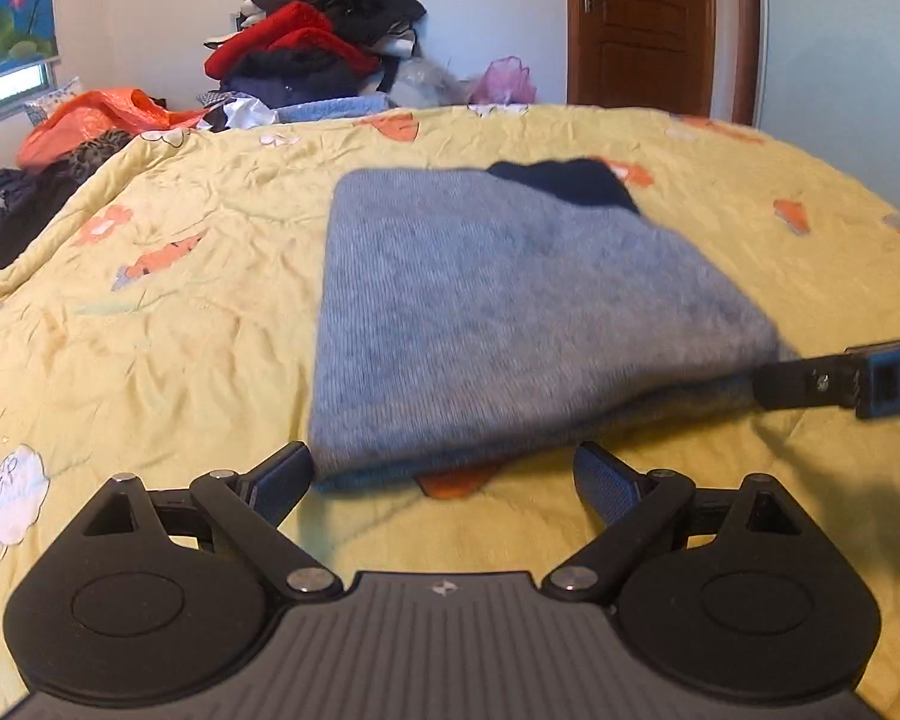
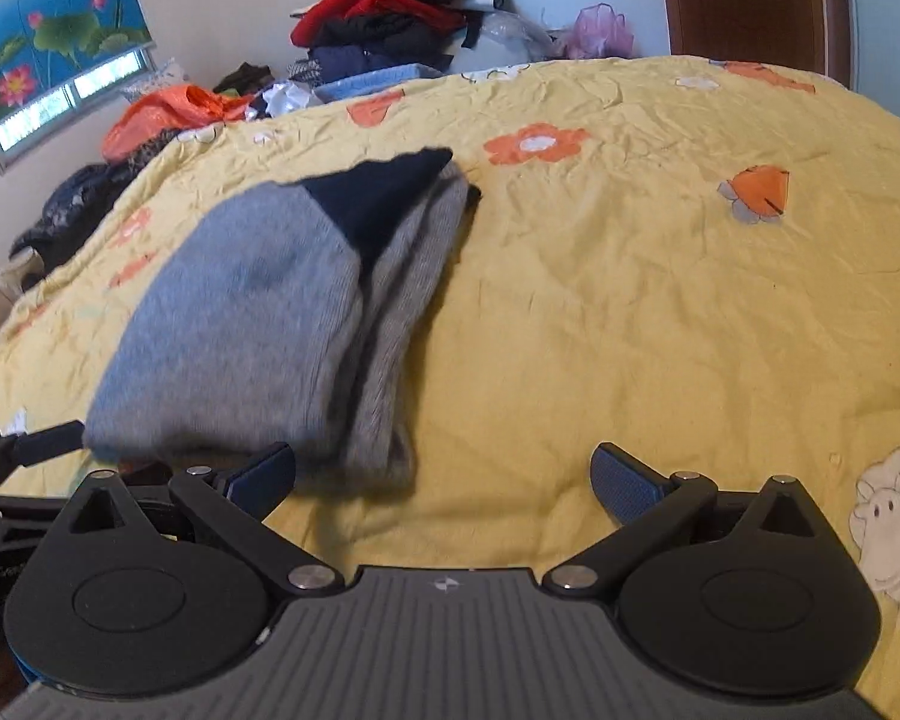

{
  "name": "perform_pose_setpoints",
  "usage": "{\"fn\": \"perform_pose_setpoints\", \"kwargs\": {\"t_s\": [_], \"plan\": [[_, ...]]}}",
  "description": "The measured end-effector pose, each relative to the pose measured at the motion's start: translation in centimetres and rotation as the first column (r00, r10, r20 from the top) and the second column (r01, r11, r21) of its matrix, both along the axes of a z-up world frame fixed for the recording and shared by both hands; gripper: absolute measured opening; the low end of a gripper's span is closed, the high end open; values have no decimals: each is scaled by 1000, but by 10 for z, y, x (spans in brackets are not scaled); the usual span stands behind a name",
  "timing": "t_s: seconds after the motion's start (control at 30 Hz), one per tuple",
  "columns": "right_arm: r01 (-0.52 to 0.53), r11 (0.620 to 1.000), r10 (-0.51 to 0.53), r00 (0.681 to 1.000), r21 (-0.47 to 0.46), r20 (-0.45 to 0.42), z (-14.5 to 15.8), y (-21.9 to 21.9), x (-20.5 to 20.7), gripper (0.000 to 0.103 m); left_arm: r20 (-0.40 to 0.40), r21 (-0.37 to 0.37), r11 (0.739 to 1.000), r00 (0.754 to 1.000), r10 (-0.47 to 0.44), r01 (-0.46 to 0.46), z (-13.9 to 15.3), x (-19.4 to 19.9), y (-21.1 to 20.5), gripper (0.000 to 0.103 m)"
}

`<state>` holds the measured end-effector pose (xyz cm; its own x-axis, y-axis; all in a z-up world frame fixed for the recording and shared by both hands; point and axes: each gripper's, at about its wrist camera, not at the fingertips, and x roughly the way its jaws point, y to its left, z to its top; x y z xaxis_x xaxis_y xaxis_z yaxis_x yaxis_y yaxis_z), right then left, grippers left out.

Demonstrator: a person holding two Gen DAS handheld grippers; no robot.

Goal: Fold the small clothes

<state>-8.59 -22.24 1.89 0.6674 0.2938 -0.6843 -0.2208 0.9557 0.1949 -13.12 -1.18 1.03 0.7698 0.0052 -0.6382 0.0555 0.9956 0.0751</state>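
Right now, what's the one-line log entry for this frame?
stage: fold done, released | grey sweater: folded on yellow quilt | left gripper: open, empty | right gripper: open, empty

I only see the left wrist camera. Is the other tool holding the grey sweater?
Observer: No. The right tool is open, with only blanket between its fingers.
Child: Is the sweater tidy on that side?
Observer: The sweater shows several stacked layers along its right edge.
Child: What's next to that tool?
Observer: A white sheep picture printed on the blanket, to its right.
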Motion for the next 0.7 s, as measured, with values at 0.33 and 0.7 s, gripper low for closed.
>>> {"fn": "perform_pose_setpoints", "kwargs": {"t_s": [0.33, 0.7], "plan": [[-19, 978, 33, 998, -209, 60, -14, 42, -8, 103, -38, -73, 994, 997, 73, -75, -12, 15, 19, 103], [38, 976, -32, 999, -213, 34, -13, 51, -7, 103, -38, -74, 994, 997, 73, -76, -12, 13, 20, 103]]}}
